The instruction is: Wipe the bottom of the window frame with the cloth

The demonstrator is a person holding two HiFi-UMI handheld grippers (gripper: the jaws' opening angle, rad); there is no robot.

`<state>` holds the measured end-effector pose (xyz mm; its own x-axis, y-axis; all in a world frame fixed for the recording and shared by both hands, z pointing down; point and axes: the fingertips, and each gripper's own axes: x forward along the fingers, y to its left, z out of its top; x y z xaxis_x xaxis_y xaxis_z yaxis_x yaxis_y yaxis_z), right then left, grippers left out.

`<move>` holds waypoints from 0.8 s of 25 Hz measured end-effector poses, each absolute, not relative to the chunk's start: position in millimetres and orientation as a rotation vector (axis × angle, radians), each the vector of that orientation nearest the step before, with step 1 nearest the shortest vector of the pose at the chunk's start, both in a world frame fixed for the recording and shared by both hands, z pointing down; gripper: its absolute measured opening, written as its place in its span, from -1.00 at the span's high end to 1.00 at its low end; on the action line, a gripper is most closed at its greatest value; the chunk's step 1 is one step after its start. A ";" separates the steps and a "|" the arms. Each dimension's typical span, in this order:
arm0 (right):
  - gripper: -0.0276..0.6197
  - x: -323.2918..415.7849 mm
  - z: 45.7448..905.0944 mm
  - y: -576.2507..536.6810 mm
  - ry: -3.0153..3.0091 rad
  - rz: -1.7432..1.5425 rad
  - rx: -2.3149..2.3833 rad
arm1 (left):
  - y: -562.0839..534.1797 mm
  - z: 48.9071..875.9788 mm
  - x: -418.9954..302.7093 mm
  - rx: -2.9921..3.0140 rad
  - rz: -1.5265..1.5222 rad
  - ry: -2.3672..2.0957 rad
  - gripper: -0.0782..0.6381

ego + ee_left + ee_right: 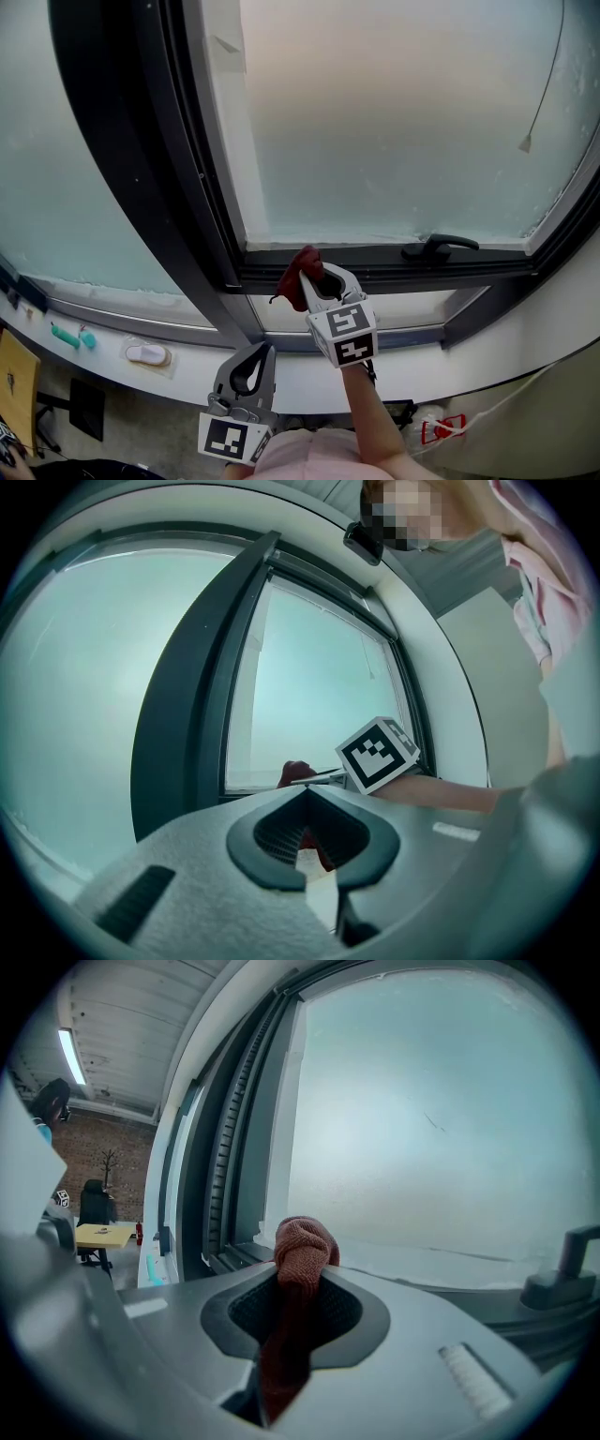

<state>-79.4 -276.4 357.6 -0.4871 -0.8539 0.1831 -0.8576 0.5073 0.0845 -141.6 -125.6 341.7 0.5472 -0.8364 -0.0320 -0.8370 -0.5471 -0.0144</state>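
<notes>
Our right claw (317, 277) pinches the cloth (300, 270) at the bottom of the frame (375, 267), near its left corner; the bottom runs rightward from there. Our left claw (253, 354), pressed together and empty, hangs below the frame.

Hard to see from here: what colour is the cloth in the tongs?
Rusty reddish-brown. The cloth shows best in the right gripper view.

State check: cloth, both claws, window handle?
cloth: bunched, clamped, tail hanging down between the jaws.
right claw: shut on cloth, up by the sash's bottom rail.
left claw: shut, empty, held lower.
window handle: lying level along the bottom rail.
</notes>
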 end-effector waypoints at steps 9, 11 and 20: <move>0.68 -53.5 357.7 -274.8 -2.543 0.042 1.494 | -128.3 340.5 -120.8 -2.751 0.032 1.447 0.80; 0.68 -47.7 357.6 -274.7 -2.543 0.047 1.501 | -129.0 340.7 -116.4 -2.757 0.033 1.439 0.80; 0.68 -27.7 357.4 -274.2 -2.543 0.060 1.522 | -131.6 341.0 -100.5 -2.770 0.036 1.413 0.80</move>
